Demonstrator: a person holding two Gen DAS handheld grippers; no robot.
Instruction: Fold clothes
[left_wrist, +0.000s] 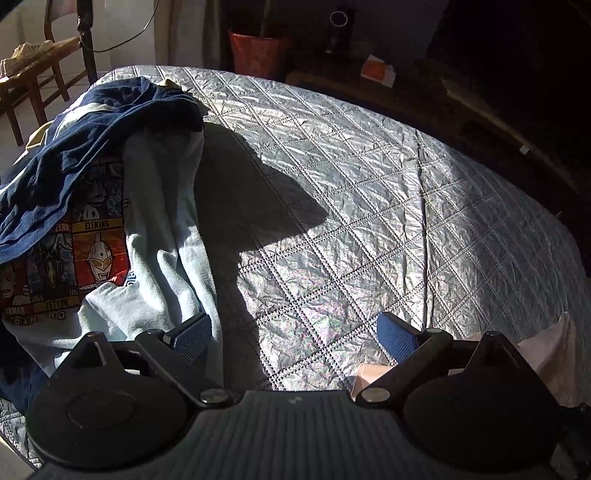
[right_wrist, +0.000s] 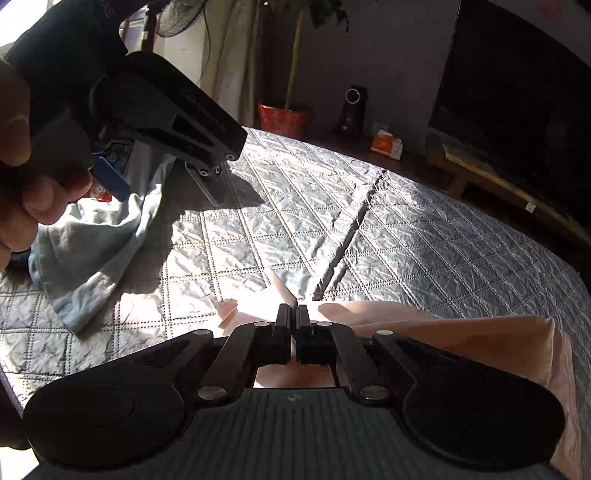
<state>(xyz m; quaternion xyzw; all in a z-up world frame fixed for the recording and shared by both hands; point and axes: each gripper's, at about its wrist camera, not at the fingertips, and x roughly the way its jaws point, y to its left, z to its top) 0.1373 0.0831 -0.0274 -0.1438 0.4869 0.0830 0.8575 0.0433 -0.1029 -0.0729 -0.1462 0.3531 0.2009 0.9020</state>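
Pink cloth (right_wrist: 461, 339) edge in rt hand-held gripper (right_wrist: 294, 325); quilt (right_wrist: 424, 229) beyond.

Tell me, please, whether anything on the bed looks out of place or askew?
The quilt has a raised diagonal crease across its middle, and the navy garment lies crumpled over the light blue shirt at the left edge.

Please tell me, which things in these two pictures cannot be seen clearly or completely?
- Pink garment: right wrist view, its near part is hidden under the right gripper and cut by the right edge, so its type is unclear.
- Light blue printed shirt: left wrist view, the navy garment covers its upper part.
- Small orange box: too small to read.
- Left gripper: open above the quilt, holding nothing.
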